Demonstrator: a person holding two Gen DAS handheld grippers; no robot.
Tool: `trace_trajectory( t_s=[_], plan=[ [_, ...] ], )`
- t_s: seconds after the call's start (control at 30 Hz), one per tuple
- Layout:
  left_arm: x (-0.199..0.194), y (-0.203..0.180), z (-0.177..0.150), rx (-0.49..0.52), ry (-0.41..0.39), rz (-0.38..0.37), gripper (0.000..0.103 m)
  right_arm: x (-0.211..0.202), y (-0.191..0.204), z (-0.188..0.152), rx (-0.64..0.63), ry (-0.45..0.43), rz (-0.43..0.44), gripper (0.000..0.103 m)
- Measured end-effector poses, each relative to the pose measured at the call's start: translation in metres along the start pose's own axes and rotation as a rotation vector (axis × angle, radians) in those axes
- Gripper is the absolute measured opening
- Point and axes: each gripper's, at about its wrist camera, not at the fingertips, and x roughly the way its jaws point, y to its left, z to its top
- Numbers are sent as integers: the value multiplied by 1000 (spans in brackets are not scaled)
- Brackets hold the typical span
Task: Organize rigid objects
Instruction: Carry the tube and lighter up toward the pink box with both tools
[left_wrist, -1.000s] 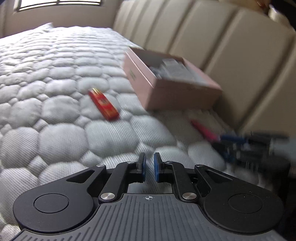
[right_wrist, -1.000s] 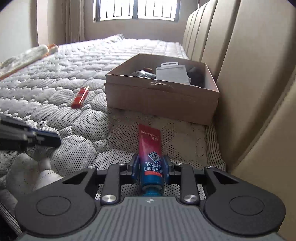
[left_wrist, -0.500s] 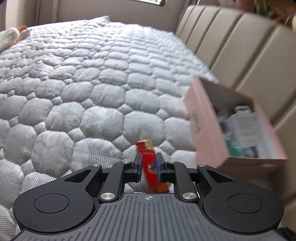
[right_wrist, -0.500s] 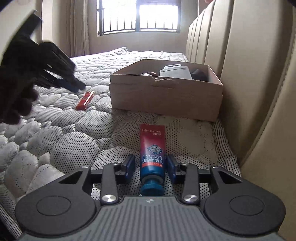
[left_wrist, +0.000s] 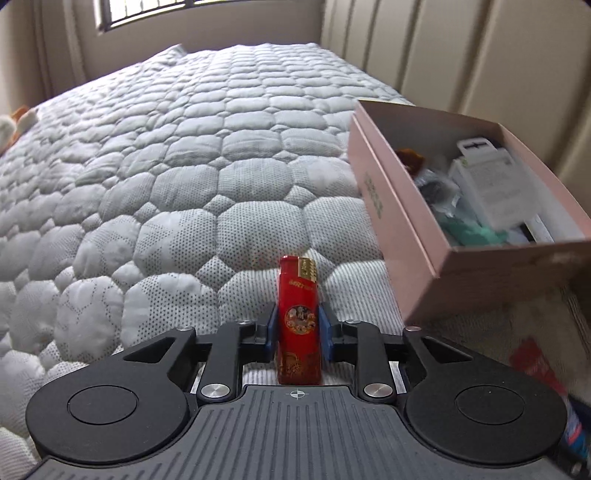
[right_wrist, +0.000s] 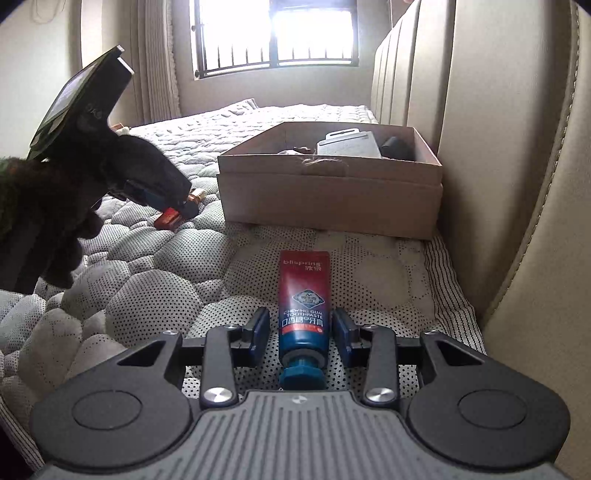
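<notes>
My left gripper (left_wrist: 297, 328) is shut on a red lighter (left_wrist: 297, 317) with a gold top, held just above the quilted mattress; the lighter also shows in the right wrist view (right_wrist: 170, 218), in the left gripper (right_wrist: 181, 210). A pink cardboard box (left_wrist: 402, 236) with several items inside stands to the right, by the headboard. My right gripper (right_wrist: 300, 334) is open, its pads either side of a red and blue toothpaste tube (right_wrist: 303, 306) that lies on the mattress, cap toward me. The box (right_wrist: 328, 192) stands just beyond the tube.
The padded beige headboard (right_wrist: 517, 147) runs along the right. The quilted mattress (left_wrist: 147, 184) stretches left and far. A window (right_wrist: 273, 33) is at the far wall. A small toy (left_wrist: 14, 122) lies at the far left edge of the bed.
My left gripper swung to the red lighter, closed on it and lifted it. My right gripper opened around the toothpaste tube, which now lies loose between the pads.
</notes>
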Motion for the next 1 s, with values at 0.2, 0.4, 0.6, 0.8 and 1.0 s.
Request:
trace_trajectory(
  t_s=[0.2, 0.4, 0.6, 0.8, 1.0],
  plan=[
    [-23, 1, -19, 45, 1, -84, 26, -5, 4, 10, -27, 33, -21, 28],
    [-57, 1, -56, 93, 6, -219, 26, -23, 14, 17, -87, 79, -13, 27],
    [-84, -6, -87, 154, 12, -345, 26, -49, 14, 29, -66, 109, 9, 27],
    [-95, -12, -99, 193, 17, -381, 26, -71, 25, 42, -95, 78, -17, 27],
    [-98, -14, -100, 193, 11, -415, 26, -81, 34, 51, -119, 58, -26, 27]
  ],
)
